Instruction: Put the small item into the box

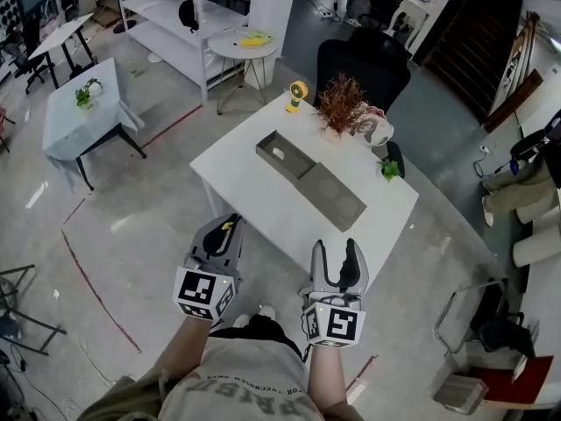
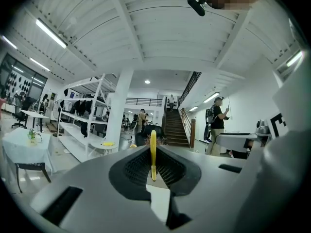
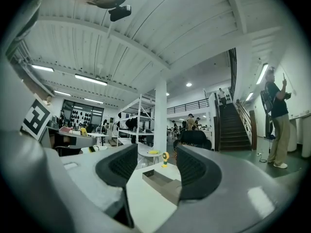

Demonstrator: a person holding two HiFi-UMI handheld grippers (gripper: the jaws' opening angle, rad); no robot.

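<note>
Two grippers are held low and close to the person's body, above the floor and short of the near edge of the white surface (image 1: 254, 196). The left gripper (image 1: 224, 231) is seen with its jaws brought together on a thin yellow item (image 2: 153, 152), which stands edge-on and upright between the ribbed pads; in the head view only a small yellow sliver (image 1: 229, 225) is shown at the jaw tips. The right gripper (image 1: 335, 253) is held just beside it, with its jaws standing apart and nothing between them; through the gap the surface and the box are seen.

On the surface a long grey box (image 1: 311, 181) is laid diagonally, open at the top, well apart from both grippers. Beyond it, at the far edge, a small yellow fan (image 1: 297, 95) is placed, and beside that a brown dried plant (image 1: 342, 103). A small green plant (image 1: 390, 169) is set near the right edge. A black chair (image 1: 364, 64) is placed behind the surface.

Farther off, a round white side table (image 1: 243, 46), white shelving (image 1: 175, 16) and a cloth-covered table (image 1: 88, 117) are seen on the floor.
</note>
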